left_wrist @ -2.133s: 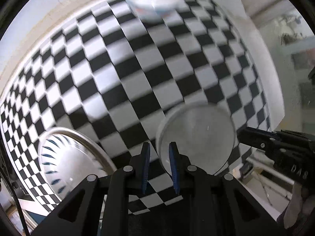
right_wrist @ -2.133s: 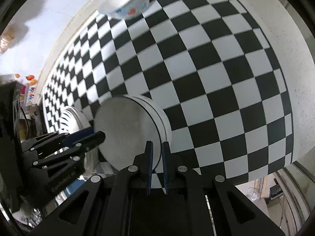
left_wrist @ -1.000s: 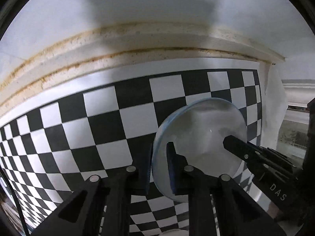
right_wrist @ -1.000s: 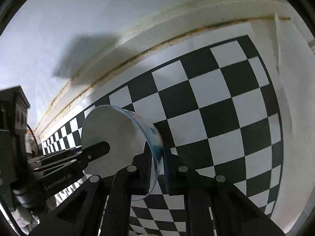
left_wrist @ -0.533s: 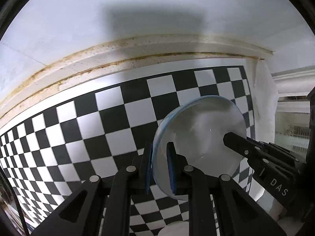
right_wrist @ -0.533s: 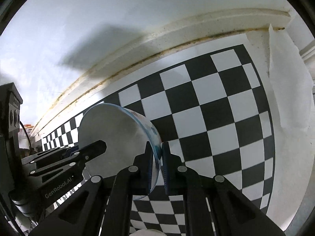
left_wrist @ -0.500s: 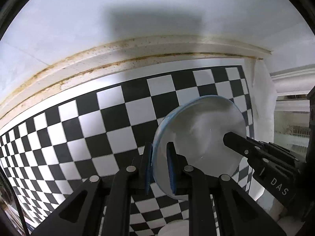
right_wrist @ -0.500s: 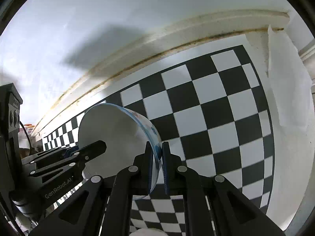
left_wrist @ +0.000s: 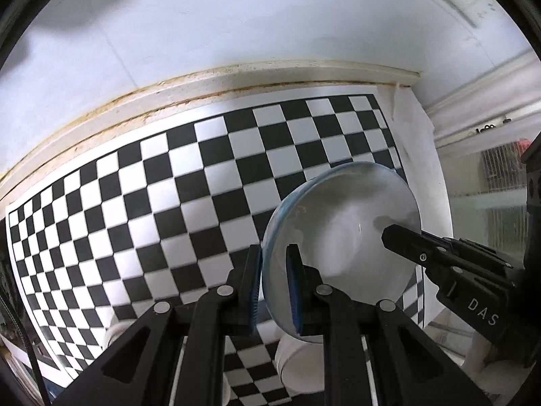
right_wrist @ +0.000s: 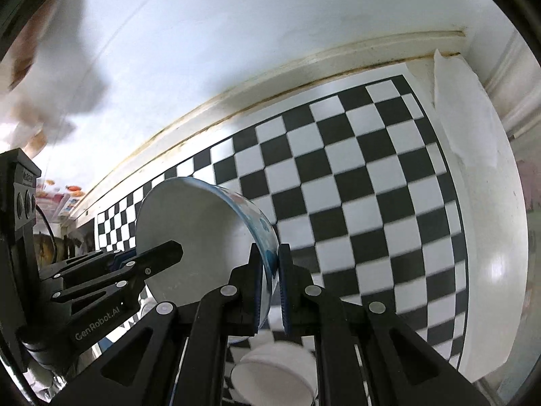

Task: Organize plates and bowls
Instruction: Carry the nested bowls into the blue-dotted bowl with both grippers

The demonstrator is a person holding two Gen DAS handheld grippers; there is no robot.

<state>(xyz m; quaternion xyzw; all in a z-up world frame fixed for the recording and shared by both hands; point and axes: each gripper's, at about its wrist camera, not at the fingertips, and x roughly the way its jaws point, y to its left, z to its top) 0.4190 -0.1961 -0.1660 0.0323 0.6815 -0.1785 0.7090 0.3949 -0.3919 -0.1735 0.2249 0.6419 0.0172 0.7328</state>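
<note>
A white bowl [left_wrist: 345, 230] with a blue patterned outside [right_wrist: 260, 223] hangs tilted in the air above the black-and-white checkered cloth [left_wrist: 169, 203]. My left gripper [left_wrist: 274, 264] is shut on its left rim, one pad inside and one outside. My right gripper [right_wrist: 269, 270] is shut on the opposite rim. Each view also shows the other tool: the right gripper [left_wrist: 392, 237] reaching in from the right, the left gripper [right_wrist: 169, 252] from the left. A second white bowl [right_wrist: 274, 372] stands on the cloth right below the held one.
The checkered cloth [right_wrist: 372, 186] runs back to a stained ledge under a white wall [left_wrist: 270, 34]. A white sheet of paper [right_wrist: 463, 118] lies at the cloth's far right corner. Another white dish [left_wrist: 115, 335] shows at the lower left, partly hidden by my fingers.
Both grippers have risen with the bowl held between them and drawn back from the wall. Far more of the cloth shows now, and the white bowl below has come further into view.
</note>
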